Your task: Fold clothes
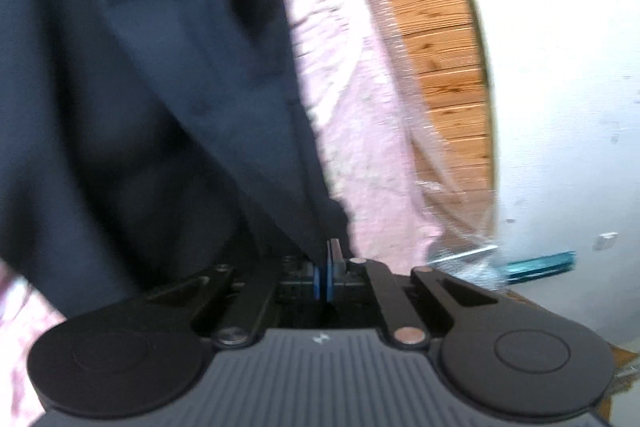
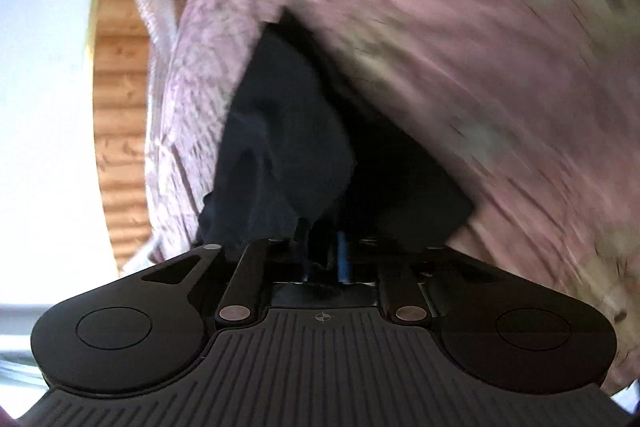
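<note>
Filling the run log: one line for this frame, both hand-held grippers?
left hand-held gripper: shut on dark garment | right hand-held gripper: shut on dark garment | pink cloth beneath

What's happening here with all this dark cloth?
A person is folding clothes with a handheld gripper in each hand. The left gripper is shut on an edge of a dark navy garment, and the right gripper is pinching the same dark fabric. The garment hangs over a pink patterned cover on a wooden slatted floor. Both views are blurred, so the fold seems underway.
</note>
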Demonstrator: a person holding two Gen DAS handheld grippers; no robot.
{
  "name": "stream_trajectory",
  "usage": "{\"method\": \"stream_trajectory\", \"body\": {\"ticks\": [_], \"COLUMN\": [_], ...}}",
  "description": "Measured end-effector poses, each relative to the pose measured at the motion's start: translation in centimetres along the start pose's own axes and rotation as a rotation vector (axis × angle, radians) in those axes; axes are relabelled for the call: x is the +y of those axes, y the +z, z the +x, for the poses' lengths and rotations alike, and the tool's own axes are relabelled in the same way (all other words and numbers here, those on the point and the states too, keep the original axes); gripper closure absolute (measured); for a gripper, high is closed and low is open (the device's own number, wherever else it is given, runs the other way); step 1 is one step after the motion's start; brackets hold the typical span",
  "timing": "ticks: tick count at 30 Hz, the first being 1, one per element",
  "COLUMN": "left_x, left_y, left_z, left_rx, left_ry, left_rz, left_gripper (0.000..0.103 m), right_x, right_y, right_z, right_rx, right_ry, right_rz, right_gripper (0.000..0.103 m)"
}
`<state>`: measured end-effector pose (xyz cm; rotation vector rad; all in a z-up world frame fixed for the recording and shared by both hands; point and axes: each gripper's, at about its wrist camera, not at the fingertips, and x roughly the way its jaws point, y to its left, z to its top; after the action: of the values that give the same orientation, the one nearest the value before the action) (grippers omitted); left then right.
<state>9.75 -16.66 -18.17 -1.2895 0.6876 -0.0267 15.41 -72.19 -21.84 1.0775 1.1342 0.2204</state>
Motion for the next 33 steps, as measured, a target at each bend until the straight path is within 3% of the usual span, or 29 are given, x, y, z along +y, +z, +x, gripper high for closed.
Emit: {"method": "stream_trajectory", "body": {"ticks": [2, 4, 6, 8, 9, 11, 13, 14, 17, 22, 23, 25, 29, 30, 33], "left_x": [-1.6, -3.1, -2.5, 0.0, 1.8, 5.3, 6.6, 6.8, 6.3, 5.8, 5.7, 5.4, 5.0, 4.9, 5.1], "left_y": [0.8, 0.9, -0.1, -1.8, -2.7, -4.2, -4.8, -4.9, -4.5, -4.0, -4.0, -4.1, -4.3, -4.3, -4.5], "left_z": [-1.0, -3.2, -5.0, -4.8, -3.9, -1.9, -0.9, -0.9, -1.0, -0.6, -0.5, -0.5, -0.4, -0.4, -0.4], "left_rx": [-0.036, -0.077, -0.07, 0.015, 0.062, 0.14, 0.157, 0.152, 0.135, 0.154, 0.161, 0.176, 0.207, 0.214, 0.21], "left_ry": [-0.087, -0.178, -0.224, -0.172, -0.102, 0.064, 0.147, 0.149, 0.137, 0.14, 0.139, 0.138, 0.135, 0.134, 0.145], "left_rz": [0.026, 0.066, 0.072, 0.074, 0.062, 0.037, 0.028, 0.02, 0.027, 0.033, 0.039, 0.05, 0.073, 0.079, 0.079], "left_gripper": [0.1, 0.1, 0.1, 0.1, 0.1, 0.098, 0.098, 0.095, 0.076, 0.074, 0.076, 0.079, 0.076, 0.075, 0.075], "right_x": [3.1, 6.9, 10.1, 10.9, 10.0, 6.6, 2.0, 0.8, -1.6, -4.0, -3.9, -3.2, 0.0, 0.5, 1.4], "right_y": [1.1, 2.0, 1.7, 0.6, 0.2, -0.2, -0.2, -0.4, -1.0, -1.1, -1.1, -1.0, -1.4, -1.2, -0.2], "right_z": [-0.6, -2.8, -5.8, -7.3, -6.7, -4.5, -2.3, -2.3, -3.4, -3.6, -3.1, -1.9, -3.4, -3.3, -2.9], "right_rx": [-0.049, -0.134, -0.208, -0.209, -0.178, -0.097, -0.017, -0.018, -0.054, -0.061, -0.052, -0.033, -0.106, -0.086, -0.031], "right_ry": [0.017, 0.108, 0.193, 0.151, 0.093, -0.041, -0.166, -0.169, -0.139, -0.013, -0.016, -0.043, -0.084, -0.103, -0.168], "right_rz": [-0.121, -0.285, -0.491, -0.652, -0.678, -0.674, -0.539, -0.474, -0.29, -0.006, 0.001, -0.025, -0.248, -0.289, -0.392], "right_gripper": [0.099, 0.099, 0.099, 0.099, 0.099, 0.099, 0.093, 0.093, 0.08, 0.068, 0.069, 0.098, 0.1, 0.099, 0.066]}}
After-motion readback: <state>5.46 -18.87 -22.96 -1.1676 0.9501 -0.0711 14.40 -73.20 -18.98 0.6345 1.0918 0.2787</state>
